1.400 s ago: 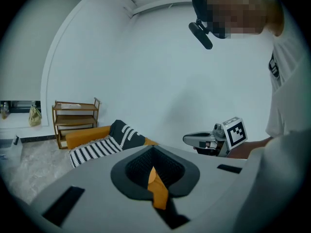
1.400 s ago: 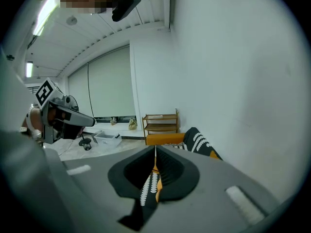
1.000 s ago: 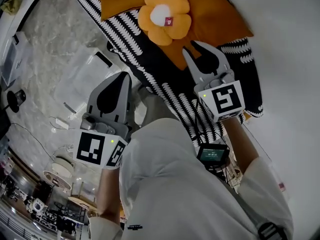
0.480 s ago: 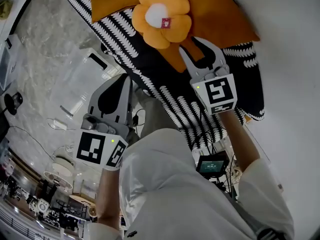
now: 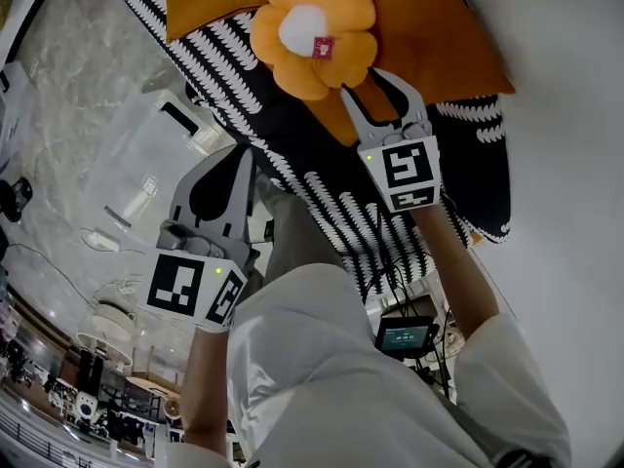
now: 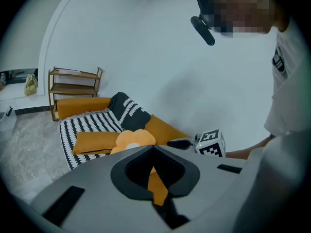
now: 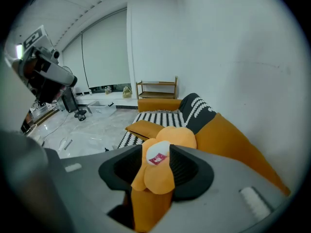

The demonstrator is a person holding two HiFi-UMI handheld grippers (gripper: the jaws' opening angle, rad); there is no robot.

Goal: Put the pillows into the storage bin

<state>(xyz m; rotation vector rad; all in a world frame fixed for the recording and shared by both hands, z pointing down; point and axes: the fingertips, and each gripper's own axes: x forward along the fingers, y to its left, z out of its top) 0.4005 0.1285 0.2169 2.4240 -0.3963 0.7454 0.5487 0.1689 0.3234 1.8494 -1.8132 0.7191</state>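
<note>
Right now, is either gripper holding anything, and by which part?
Nothing held. The right gripper is opening its jaws at the flower pillow, not pressing it; the left gripper is shut, empty.

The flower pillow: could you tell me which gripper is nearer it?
Right. The right gripper, jaws opening, empty, is beside the flower pillow; the left gripper hangs well back.

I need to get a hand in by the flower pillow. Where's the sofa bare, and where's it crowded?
Bare: the striped cover between the flower pillow and the sofa's front edge, and again between the long orange pillow and the far orange bolster. Crowded: the flower pillow overlaps the long pillow and the big orange cushion.
</note>
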